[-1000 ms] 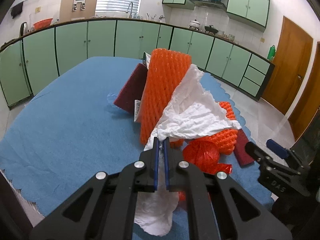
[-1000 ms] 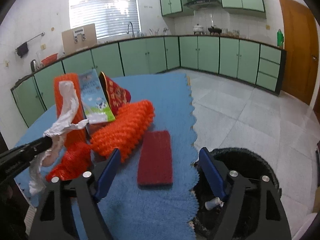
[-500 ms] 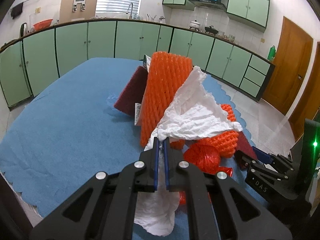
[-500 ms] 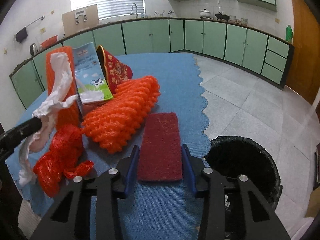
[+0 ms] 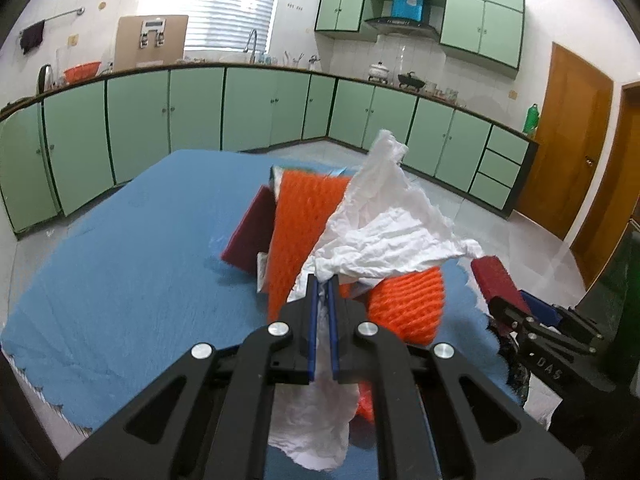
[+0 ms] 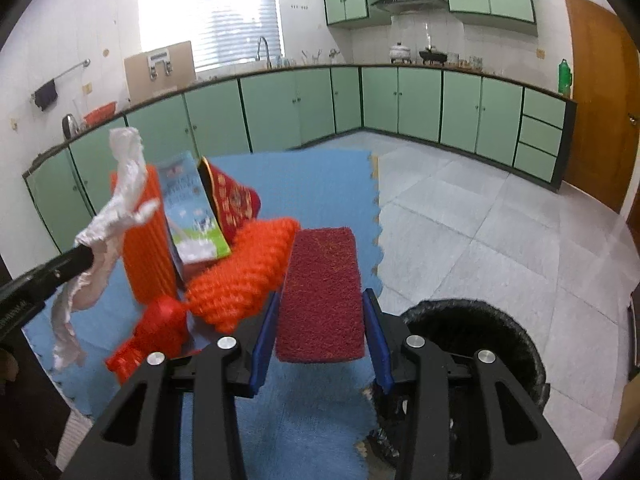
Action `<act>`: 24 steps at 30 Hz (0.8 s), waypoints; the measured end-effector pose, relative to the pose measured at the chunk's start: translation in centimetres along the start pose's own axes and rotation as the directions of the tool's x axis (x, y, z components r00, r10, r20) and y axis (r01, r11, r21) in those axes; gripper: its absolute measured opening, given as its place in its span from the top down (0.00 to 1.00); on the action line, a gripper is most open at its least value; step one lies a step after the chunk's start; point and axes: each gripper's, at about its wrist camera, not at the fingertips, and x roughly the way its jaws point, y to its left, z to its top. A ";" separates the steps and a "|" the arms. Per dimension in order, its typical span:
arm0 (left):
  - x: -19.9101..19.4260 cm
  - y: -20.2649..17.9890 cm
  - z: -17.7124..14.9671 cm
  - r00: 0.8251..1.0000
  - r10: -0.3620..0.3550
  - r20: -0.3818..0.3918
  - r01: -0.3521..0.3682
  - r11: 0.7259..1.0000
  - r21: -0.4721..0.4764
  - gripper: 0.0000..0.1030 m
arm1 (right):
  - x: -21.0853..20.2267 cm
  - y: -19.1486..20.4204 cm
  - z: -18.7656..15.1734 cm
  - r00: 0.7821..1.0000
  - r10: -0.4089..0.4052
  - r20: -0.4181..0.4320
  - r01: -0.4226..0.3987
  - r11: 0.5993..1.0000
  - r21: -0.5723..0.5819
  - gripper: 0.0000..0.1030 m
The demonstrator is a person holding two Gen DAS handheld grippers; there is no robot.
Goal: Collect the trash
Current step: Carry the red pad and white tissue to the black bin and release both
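Crumpled white tissue [image 5: 384, 236] is pinched in your tightly closed left gripper [image 5: 323, 280], while your right gripper [image 6: 320, 312] clamps the sides of the dark red scouring pad [image 6: 320, 292], its jaws having just been closing around it; the black-lined bin [image 6: 476, 344] sits just to its right. Ahead and to the left of that gripper, the orange foam netting [image 6: 240, 276], the red mesh bag [image 6: 156, 332], a milk carton [image 6: 192, 212] with unreadable print and a red patterned packet [image 6: 232, 204] are left on the blue mat [image 6: 320, 420], so by my reading you are early in the job. Only "DAS" reads clearly, on the right gripper.
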 end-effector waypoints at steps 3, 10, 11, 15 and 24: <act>-0.7 -0.8 0.6 1.000 -0.015 0.027 0.015 1.000 0.007 0.96 | -1.5 -0.3 1.1 0.999 0.006 0.037 -0.006 1.000 0.003 0.60; -2.0 -2.7 1.8 0.997 -0.046 0.064 0.044 0.999 0.027 0.96 | -4.1 -1.2 2.8 0.996 0.004 0.086 -0.005 1.000 0.014 0.60; -2.1 -3.1 2.1 0.996 -0.053 0.071 0.051 0.998 0.031 0.96 | -4.5 -1.4 3.0 0.996 0.002 0.093 -0.003 1.000 0.020 0.60; -2.5 -4.3 2.9 0.992 -0.087 0.088 0.083 0.995 0.047 0.96 | -5.6 -2.3 3.6 0.993 -0.010 0.120 0.006 0.999 0.034 0.60; -3.1 -8.6 4.2 0.974 -0.191 0.120 0.181 0.979 0.094 0.96 | -8.4 -5.3 4.5 0.985 -0.060 0.162 0.051 0.997 0.062 0.60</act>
